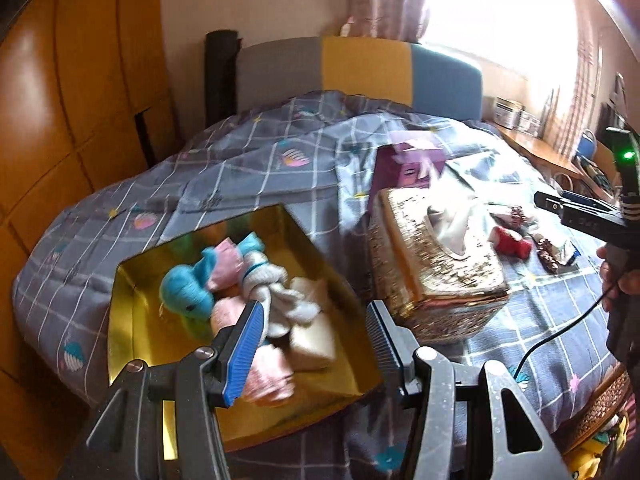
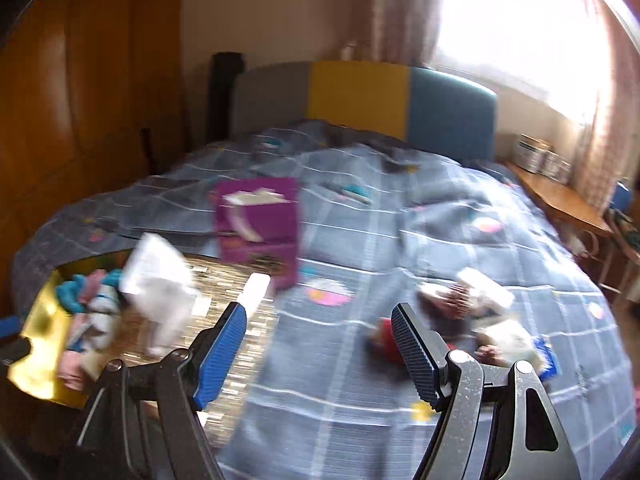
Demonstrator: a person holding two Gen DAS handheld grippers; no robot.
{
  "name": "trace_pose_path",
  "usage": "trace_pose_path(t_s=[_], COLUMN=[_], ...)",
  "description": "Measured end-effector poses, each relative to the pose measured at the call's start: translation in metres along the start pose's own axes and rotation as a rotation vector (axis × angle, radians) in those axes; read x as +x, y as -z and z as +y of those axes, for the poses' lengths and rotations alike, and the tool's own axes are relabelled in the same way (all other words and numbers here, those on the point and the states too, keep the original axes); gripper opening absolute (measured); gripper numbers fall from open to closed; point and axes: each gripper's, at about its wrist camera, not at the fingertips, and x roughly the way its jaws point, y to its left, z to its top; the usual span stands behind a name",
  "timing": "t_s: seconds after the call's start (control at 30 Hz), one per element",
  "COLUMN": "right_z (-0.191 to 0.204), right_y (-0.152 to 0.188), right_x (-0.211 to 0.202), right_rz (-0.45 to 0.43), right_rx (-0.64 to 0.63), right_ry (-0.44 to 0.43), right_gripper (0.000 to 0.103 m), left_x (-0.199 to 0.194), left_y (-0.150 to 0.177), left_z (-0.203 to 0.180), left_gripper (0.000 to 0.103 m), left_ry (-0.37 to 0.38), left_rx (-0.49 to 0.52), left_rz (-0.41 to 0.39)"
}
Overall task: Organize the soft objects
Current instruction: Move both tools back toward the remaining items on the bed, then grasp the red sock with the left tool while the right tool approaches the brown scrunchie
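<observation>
Gold box: open-topped, glossy foil-lined walls, square-cornered, on the near-left of the bed. It holds a blue plush toy, pink and pale folded cloths and a grey-white knotted soft piece, heaped loosely.

Left gripper: jaws spread, nothing between them, ribbed blue pads, hanging over the near edge of the box.

Right gripper: jaws spread and empty, over the quilt to the right of the tissue box.

Tissue box: gold sequin-textured cover, rigid, oblong, white tissue standing out of its slot; just right of the gold box. Purple carton: stiff card, beyond it.

Loose items, still outside the box: a small red soft piece lying just left of the right gripper's right pad, with a blurred cluster of white and dark bits further right and beyond. In the left wrist view the red piece looks short and cylindrical, long axis running left-right; the motion blur in the right view hides finer detail.

Judgement: the right gripper is much the nearer to the red piece, which lies ahead and below its jaws; a grasp across the short axis looks easiest. Fabric should compress and not slip.

Bed quilt: grey, white grid, soft and rumpled.
</observation>
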Motion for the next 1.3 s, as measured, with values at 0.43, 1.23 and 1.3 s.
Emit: trace_pose_path(t_s=[0.43,1.23,1.3], right_z=[-0.165,-0.241,-0.242], right_y=[0.036,0.068,0.068], right_x=[0.033,0.031,0.03], right_rz=[0.079,0.187,0.179], right_rx=[0.245,0.717,0.726], right_ry=[0.341,0.293,0.289], right_gripper=[0.076,0.076,0.076], left_x=[0.002,0.136,0.158], left_y=[-0.037,-0.066,-0.069], left_z=[-0.083,-0.27,-0.275], left_gripper=[0.054,0.054,0.054], left_ry=[0.101,0.483,0.52], left_rx=[0.188,0.172,0.075], left_rz=[-0.042,0.35,0.4])
